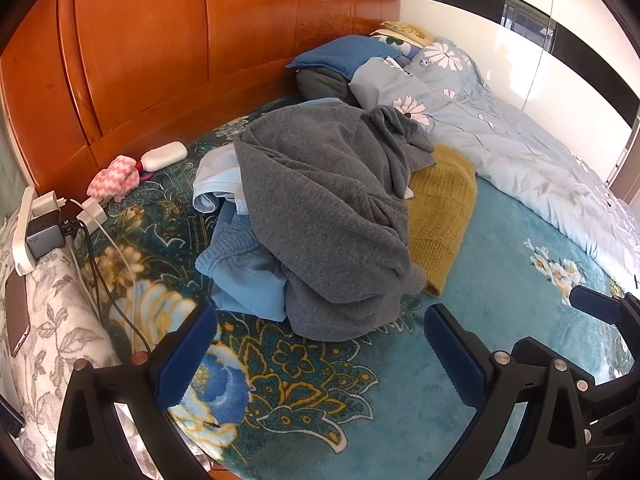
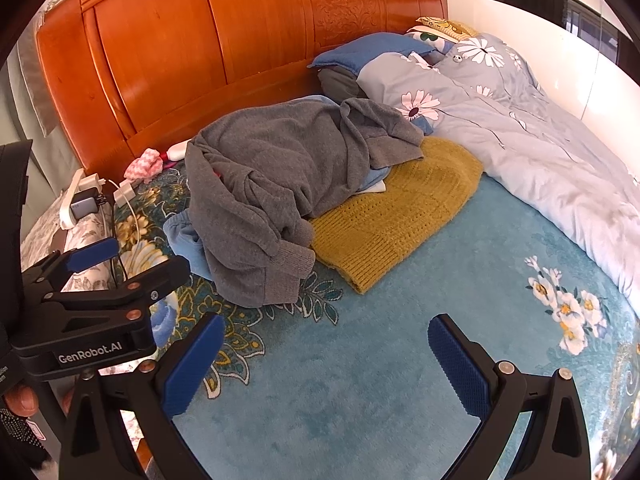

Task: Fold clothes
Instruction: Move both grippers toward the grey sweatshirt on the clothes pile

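A heap of clothes lies on the bed, on the teal floral blanket [image 2: 360, 380], close under the orange wooden headboard [image 1: 180, 48]. On top is the grey sweater [image 1: 328, 216], crumpled, its long axis running from the headboard side down toward the cameras; one ribbed cuff [image 2: 288, 268] points toward the near edge of the bed. Beneath it, blue garments [image 1: 244, 276] stick out on the left side, and a mustard knit sweater [image 2: 392, 216] lies flat to its right, partly tucked under the grey one, its length running the same way. A pale blue flowered quilt [image 2: 540, 148] lies along the right side (bunched against the pillows).

The left tongs [image 1: 320, 356] hover just short of the heap with their blue pads [image 1: 188, 356] spread apart, gripping nothing. The right tongs [image 2: 326, 364] are likewise spread wide over bare blanket, near the mustard knit but not touching it.

A power strip with chargers [image 1: 44, 220] sits at the bed's left edge, with a pink-and-white cloth [image 1: 116, 178] near the headboard.
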`<move>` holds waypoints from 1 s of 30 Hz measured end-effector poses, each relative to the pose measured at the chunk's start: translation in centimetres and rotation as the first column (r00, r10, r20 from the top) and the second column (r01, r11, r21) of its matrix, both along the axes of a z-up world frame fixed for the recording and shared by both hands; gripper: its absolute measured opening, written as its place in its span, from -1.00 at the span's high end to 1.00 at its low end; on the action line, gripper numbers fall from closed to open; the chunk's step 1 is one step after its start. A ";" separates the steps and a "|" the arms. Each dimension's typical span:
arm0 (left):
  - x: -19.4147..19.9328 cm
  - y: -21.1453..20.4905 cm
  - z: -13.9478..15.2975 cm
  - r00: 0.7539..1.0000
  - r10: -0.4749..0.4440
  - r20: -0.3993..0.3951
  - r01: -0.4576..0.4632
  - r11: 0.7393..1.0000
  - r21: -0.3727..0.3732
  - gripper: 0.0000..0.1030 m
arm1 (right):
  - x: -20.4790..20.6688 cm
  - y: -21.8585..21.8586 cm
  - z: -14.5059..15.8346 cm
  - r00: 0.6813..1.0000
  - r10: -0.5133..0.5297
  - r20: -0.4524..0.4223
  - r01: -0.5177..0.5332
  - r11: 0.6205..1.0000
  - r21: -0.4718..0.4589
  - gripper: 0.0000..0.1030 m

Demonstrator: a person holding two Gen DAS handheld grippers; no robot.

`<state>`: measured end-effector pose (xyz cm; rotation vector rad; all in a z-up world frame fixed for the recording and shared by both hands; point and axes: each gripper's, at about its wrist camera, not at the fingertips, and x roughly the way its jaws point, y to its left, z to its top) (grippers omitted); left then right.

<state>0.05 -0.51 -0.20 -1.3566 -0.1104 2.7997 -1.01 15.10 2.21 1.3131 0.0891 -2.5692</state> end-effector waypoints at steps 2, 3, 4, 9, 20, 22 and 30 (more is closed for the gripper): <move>-0.1 -0.4 -0.1 1.000 0.010 0.000 -0.010 1.000 0.022 -1.00 | 0.1 0.4 -0.1 1.000 -0.004 0.003 0.004 1.000 -0.001 -1.00; -0.2 -0.6 -0.1 1.000 0.016 -0.002 -0.016 0.999 0.032 -1.00 | 0.0 0.8 -0.2 1.000 -0.008 0.006 0.008 1.000 -0.004 -1.00; -0.2 -0.7 -0.1 1.000 0.022 -0.003 -0.022 0.999 0.043 -1.00 | 0.0 1.0 -0.3 1.000 -0.010 0.008 0.010 1.000 -0.006 -1.00; -0.4 -0.9 -0.3 0.999 0.032 0.001 -0.032 0.998 0.053 -1.00 | -0.3 1.5 -0.5 1.000 -0.018 0.016 0.018 1.000 -0.007 -1.00; -0.8 -1.1 -0.3 0.999 0.029 0.020 -0.030 0.998 0.059 -1.00 | -0.2 1.0 -0.5 1.000 -0.013 0.014 0.013 1.000 -0.001 -1.00; -0.8 -1.2 -0.2 0.999 0.032 0.020 -0.033 0.998 0.061 -1.00 | -0.2 1.0 -0.3 1.000 -0.013 0.011 0.013 1.000 -0.001 -1.00; -0.5 -1.2 0.2 0.999 0.035 0.013 -0.036 0.998 0.060 -1.00 | 0.1 0.9 0.1 1.000 -0.011 0.004 0.011 1.000 -0.001 -1.00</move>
